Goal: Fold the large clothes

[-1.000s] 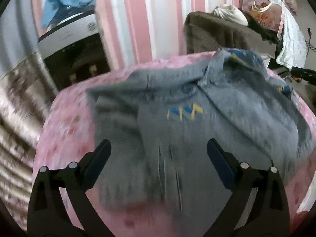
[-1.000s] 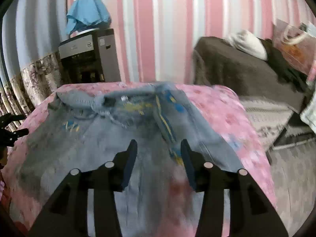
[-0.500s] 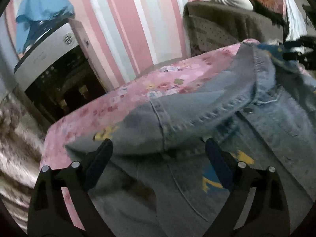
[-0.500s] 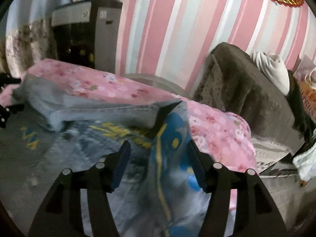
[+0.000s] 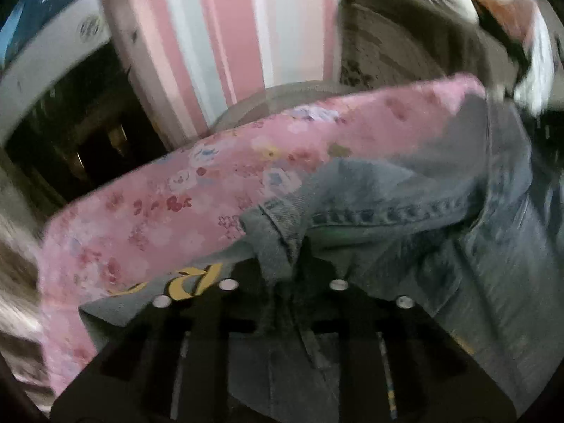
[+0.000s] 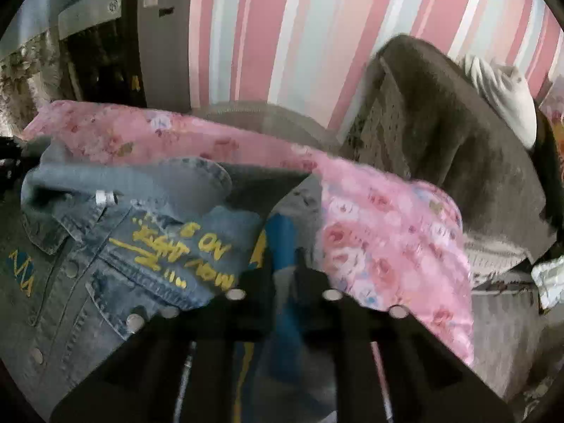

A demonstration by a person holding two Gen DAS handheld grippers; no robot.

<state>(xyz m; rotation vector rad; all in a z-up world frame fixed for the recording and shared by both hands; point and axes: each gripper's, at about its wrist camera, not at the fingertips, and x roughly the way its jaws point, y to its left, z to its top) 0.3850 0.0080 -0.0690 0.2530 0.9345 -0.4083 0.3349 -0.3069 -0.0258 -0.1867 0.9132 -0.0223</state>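
A blue denim jacket (image 5: 405, 211) with yellow lettering (image 6: 176, 246) lies spread on a bed with a pink floral cover (image 5: 158, 218). In the left wrist view, my left gripper (image 5: 282, 271) has its jaws closing, and a stitched fold of the jacket's edge is pinched between them. In the right wrist view, my right gripper (image 6: 283, 268) is also closing, on a bright blue and denim part of the jacket next to the pink cover (image 6: 387, 246). The fabric hides the fingertips of both grippers. Both views are somewhat blurred.
A dark appliance with a grey top (image 5: 70, 105) (image 6: 116, 35) stands beyond the bed's far left corner. A brown sofa (image 6: 458, 141) (image 5: 387, 42) with a white bundle on it sits to the right. A pink striped wall (image 6: 299, 35) is behind.
Both grippers moved forward across the jacket to its far edge and went from wide open to closed on the fabric. The jacket's collar edge now bunches up between the jaws.
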